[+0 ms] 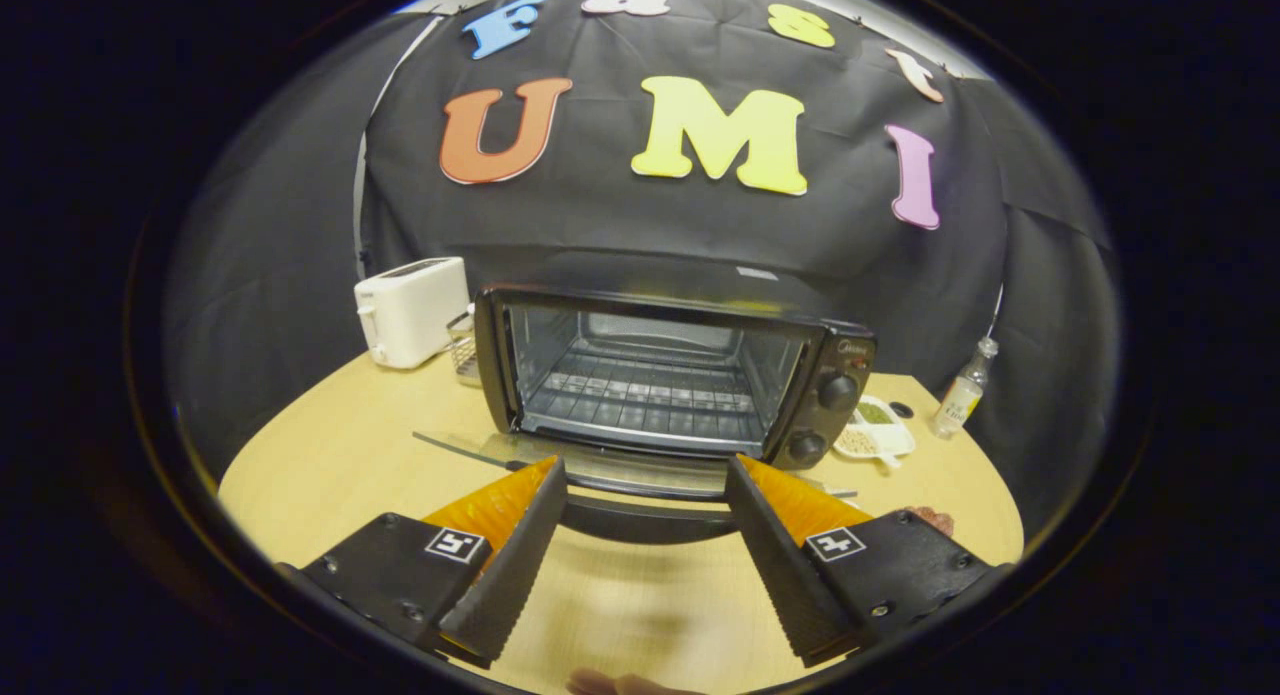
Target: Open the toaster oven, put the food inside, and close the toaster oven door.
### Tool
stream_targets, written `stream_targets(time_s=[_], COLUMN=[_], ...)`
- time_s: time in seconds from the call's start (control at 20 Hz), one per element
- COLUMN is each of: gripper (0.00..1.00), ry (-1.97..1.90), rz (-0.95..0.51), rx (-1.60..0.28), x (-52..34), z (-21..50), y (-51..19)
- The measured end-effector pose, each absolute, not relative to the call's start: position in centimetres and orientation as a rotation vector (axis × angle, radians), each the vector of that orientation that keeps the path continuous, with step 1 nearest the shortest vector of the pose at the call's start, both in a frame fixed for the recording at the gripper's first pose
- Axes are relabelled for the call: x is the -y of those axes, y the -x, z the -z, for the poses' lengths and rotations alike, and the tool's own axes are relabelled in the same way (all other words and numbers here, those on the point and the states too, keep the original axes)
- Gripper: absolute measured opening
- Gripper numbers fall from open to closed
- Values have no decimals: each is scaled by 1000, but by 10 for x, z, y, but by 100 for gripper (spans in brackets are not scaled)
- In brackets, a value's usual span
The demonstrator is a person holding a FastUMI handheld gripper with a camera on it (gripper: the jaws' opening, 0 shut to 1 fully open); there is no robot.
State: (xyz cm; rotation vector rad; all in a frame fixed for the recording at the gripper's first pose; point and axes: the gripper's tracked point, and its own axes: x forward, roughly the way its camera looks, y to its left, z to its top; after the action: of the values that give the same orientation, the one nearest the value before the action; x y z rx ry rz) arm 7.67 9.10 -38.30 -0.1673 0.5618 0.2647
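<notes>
A black toaster oven stands on the wooden table with its glass door folded down flat toward me. The wire rack inside is bare. The door's black handle lies between my two fingertips. My gripper is open, its fingers wide apart with nothing pressed between them. A reddish-brown piece of food peeks out just behind the right finger, mostly hidden by it.
A white toaster stands left of the oven, with a small wire rack between them. Right of the oven are a white dish with food and a small bottle. A hand's edge appears below the fingers.
</notes>
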Motion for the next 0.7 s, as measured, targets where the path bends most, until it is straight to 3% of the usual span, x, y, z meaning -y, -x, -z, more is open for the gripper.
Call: stream_targets(time_s=[0.7], gripper=[100], ry=[158], rz=[-295], rx=[-810], x=[-83], z=[470], y=[-37])
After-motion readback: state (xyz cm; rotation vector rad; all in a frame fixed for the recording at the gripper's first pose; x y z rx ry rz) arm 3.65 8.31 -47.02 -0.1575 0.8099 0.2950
